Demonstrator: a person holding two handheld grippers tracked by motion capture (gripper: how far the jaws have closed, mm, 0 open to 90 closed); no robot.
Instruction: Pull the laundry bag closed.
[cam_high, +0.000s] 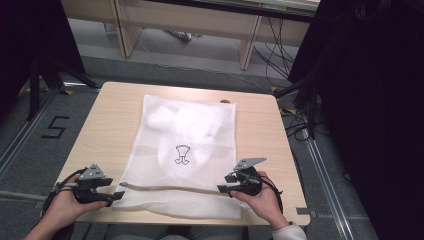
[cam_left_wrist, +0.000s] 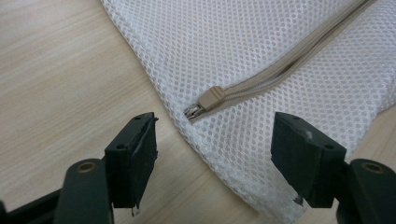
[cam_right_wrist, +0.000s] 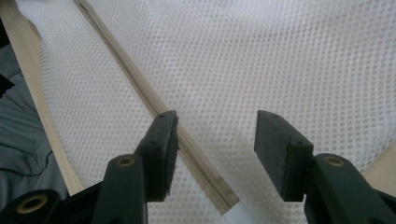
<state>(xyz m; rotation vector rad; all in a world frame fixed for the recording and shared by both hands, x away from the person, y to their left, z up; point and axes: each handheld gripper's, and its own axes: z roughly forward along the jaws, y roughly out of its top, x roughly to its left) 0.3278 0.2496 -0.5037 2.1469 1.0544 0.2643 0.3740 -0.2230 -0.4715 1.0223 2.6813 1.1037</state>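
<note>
- Left gripper (cam_left_wrist: 212, 161) sits near the table's (cam_high: 112, 117) front-left corner, jaws spread wide and empty, either side of the zip pull (cam_left_wrist: 210, 99) without touching it.
- The mesh bag (cam_high: 192, 130) lies flat mid-table, white clothing inside; its zip (cam_high: 170, 188) runs along the front edge and looks shut, so it seems either just closed or not yet opened.
- Right gripper (cam_right_wrist: 215, 154), at the zip's right end, is likewise wide open, gripping nothing.

We hold our left gripper (cam_high: 114, 196) and right gripper (cam_high: 223, 189) low, facing inward, jaws spread apart, gripping nothing.
</note>
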